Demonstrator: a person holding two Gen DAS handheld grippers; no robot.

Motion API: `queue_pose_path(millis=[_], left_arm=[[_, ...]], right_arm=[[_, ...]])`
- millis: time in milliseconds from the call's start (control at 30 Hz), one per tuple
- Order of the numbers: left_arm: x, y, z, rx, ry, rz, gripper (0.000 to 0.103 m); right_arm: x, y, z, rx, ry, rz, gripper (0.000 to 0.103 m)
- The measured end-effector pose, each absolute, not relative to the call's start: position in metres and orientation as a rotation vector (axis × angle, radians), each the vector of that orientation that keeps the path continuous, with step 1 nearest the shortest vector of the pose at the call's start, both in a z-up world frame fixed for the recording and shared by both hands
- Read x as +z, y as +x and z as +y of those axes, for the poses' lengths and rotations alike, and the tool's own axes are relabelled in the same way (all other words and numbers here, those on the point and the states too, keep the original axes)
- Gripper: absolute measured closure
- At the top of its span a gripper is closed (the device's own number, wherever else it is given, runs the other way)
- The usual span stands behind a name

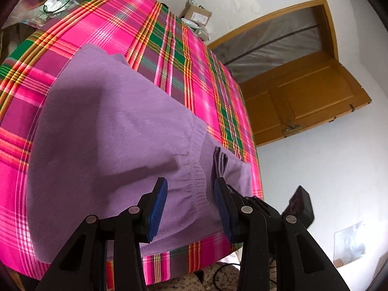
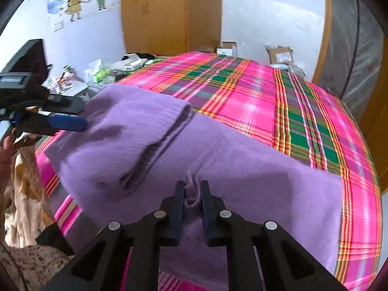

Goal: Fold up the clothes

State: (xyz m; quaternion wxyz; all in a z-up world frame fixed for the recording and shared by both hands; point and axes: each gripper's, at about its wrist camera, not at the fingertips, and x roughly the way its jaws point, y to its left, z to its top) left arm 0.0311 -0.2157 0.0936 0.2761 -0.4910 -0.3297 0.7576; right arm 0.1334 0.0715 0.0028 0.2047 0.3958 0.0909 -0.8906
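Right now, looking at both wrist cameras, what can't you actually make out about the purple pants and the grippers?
- Purple pants: the near edge is hidden behind the right gripper in the right wrist view.
- Right gripper: only a corner shows in the left wrist view; its jaws are hidden there.
- Left gripper: whether its open pads touch the waistband is unclear.
- Boxes beyond the plaid cloth: labels too small.
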Motion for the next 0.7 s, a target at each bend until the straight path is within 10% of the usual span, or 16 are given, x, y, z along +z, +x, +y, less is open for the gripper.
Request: queue_pose_path(millis=[700], left_arm=[[0.076, 0.047, -0.263, 2.136, -1.328, -0.979, 0.062]], right_arm=[[0.01, 0.143, 0.047, -2.319, 1.095, 0.13, 0.081]])
